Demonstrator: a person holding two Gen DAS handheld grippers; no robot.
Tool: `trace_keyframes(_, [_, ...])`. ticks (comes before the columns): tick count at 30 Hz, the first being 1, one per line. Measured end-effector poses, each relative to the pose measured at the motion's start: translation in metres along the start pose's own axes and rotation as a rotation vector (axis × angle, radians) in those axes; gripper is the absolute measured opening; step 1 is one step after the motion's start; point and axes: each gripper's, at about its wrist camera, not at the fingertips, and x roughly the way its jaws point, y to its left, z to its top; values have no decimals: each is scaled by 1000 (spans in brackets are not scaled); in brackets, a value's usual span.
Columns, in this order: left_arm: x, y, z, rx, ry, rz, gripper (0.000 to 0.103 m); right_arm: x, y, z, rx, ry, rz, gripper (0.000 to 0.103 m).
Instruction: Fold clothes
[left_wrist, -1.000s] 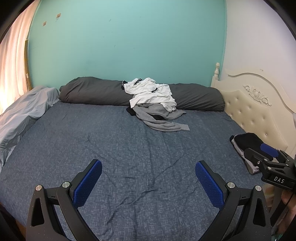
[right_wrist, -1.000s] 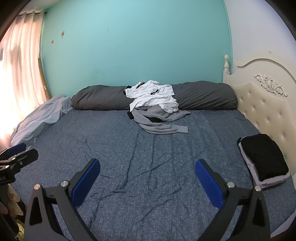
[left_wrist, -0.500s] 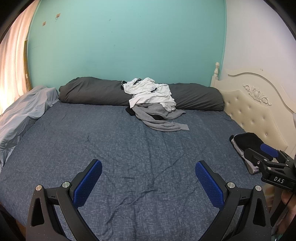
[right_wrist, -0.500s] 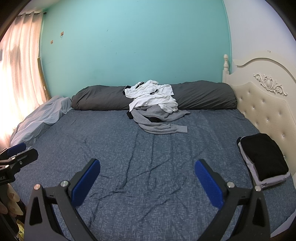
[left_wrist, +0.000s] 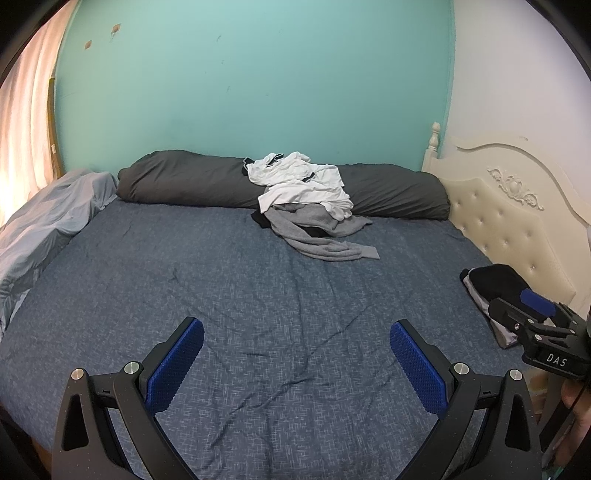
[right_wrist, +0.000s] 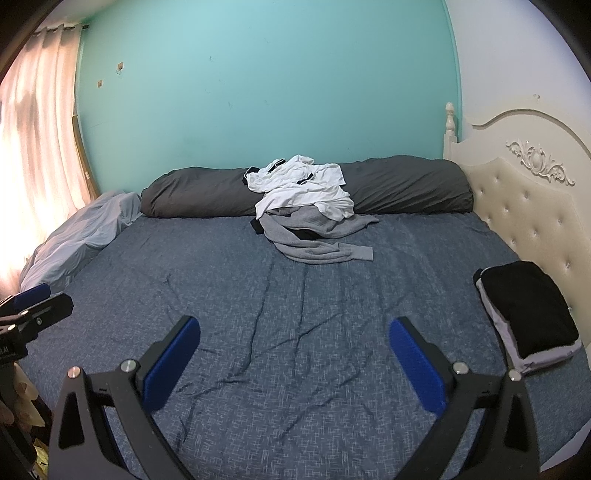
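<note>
Blue textured pads are lining four black fingers in all, two on the left gripper (left_wrist: 295, 362) and two on the right gripper (right_wrist: 293, 360), both spread wide and gripping nothing as they are hovering above the blue-grey speckled bedsheet (left_wrist: 258, 314). One loose heap of unfolded clothes is lying at the far edge of the bed: a white shirt with black trim (left_wrist: 301, 182) on top of a grey knitted sweater (left_wrist: 317, 240), leaning on one long dark grey bolster pillow (left_wrist: 177, 184). One folded stack, a black garment on a pale grey one (right_wrist: 526, 317), is sitting beside the cream tufted headboard (right_wrist: 532, 218). One crumpled light grey blanket (left_wrist: 44, 225) is lying at the left. Against the frames one second back, both grippers are holding almost the same pose, and the clothes are lying unmoved.
</note>
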Motion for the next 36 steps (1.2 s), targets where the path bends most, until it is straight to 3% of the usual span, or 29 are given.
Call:
trace_keyframes(10, [31,-2,13,11,-18,31,103,32,-19,2,18,20,18,103])
trace_keyframes(18, [83,5,30,2,-14,49,103,83,-36,9,14,32,26,103])
trace_keyframes(24, [149,16,46,-3,3,49,103,143,-44,26,-6,28,38,103])
trace_keyframes(31, [254,45,78,-12,13,33,103,241,-49,68,-36,9,54,103])
trace_keyframes(36, [305,68,108,-39,19,30,103,297,-50,102,-38,-1,54,103])
